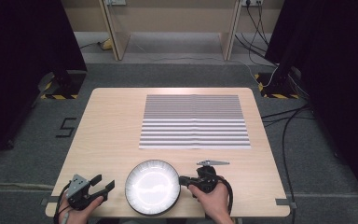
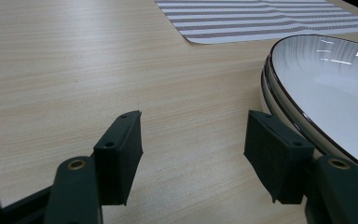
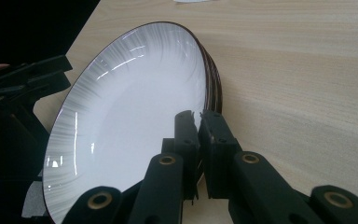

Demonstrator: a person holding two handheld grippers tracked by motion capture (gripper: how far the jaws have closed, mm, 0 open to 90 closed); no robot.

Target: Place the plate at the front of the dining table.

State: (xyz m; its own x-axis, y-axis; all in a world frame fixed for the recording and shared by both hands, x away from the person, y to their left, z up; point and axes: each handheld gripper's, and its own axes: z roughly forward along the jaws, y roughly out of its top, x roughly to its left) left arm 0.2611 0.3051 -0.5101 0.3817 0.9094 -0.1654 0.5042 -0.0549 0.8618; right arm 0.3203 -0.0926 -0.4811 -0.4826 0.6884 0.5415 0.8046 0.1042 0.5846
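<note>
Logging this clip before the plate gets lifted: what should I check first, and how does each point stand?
1. Right hand-held gripper closed on the top plate's rim: ok.
2. Grip takes one plate alone, not the one stacked beneath: cannot tell.
3. Left hand-held gripper open, off the plate: ok.
4. Striped placemat bare and flat: ok.
5. Table between plate and placemat unobstructed: ok.
6. Metal piece beside the right hand-held gripper out of the path: cannot tell.

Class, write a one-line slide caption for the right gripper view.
Right gripper shut on the rim of the top plate of a stack.
</note>
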